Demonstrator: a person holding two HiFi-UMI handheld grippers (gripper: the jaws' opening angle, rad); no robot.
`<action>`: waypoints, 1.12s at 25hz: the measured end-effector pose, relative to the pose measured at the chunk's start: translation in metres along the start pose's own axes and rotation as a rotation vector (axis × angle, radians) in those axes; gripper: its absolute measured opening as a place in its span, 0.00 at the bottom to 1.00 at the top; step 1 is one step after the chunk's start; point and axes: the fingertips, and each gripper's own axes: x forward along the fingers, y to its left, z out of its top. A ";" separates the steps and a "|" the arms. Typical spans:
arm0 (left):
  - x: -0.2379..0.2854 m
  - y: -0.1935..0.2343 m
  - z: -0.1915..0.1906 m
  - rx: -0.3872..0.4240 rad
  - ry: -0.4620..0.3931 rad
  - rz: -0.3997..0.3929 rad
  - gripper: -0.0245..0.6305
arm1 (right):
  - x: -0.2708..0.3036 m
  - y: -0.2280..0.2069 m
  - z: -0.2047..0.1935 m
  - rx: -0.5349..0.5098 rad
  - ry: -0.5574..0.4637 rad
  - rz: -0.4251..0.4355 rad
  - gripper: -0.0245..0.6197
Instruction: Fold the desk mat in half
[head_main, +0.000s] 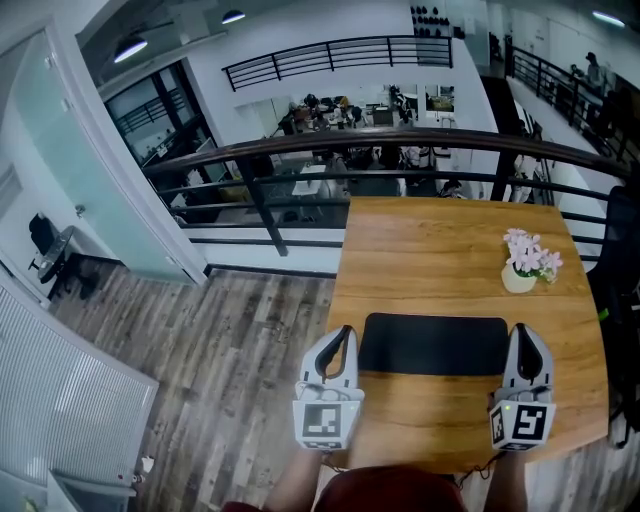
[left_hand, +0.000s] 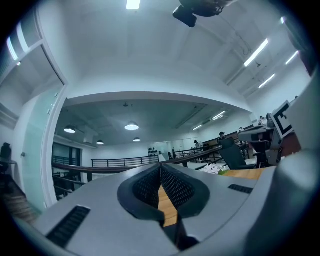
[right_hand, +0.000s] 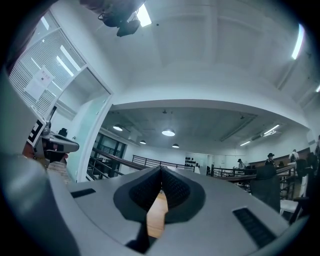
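The person's red garment lies nearest the lens, at the bottom edge of the head view, with a bare forearm at each side. Grey wood-plank floor occupies the area left of the bench. The left tongs extend over the near left edge of the bench and point away from the person, with the left marker cube at their rear. In the left gripper view, the ribbed black pads meet at the tips. These tongs are closed and hold nothing, and only a strip of bench wood shows in the gap below the tips. The desk mat is black and rectangular. It lies flat and unfolded on the near half of the bench, between the two tongs, with its long side parallel to the near edge. Each of the tongs sits just beside one short edge of the mat; contact with the mat cannot be confirmed. The right tongs, with the right marker cube behind them, are closed in the same way. In the right gripper view, the pad tips are together over bare wood, with nothing gripped. A small white pot of pink flowers stands farther back on the right, well apart from the mat.
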 end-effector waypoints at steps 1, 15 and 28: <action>0.000 0.001 0.000 0.002 -0.002 -0.001 0.07 | 0.001 0.000 0.000 0.000 0.002 -0.001 0.05; 0.004 0.009 -0.012 -0.006 0.032 0.015 0.07 | 0.010 0.000 -0.011 -0.009 0.045 0.002 0.05; 0.006 0.007 -0.032 0.006 0.088 -0.003 0.07 | 0.014 0.004 -0.017 -0.045 0.071 -0.009 0.05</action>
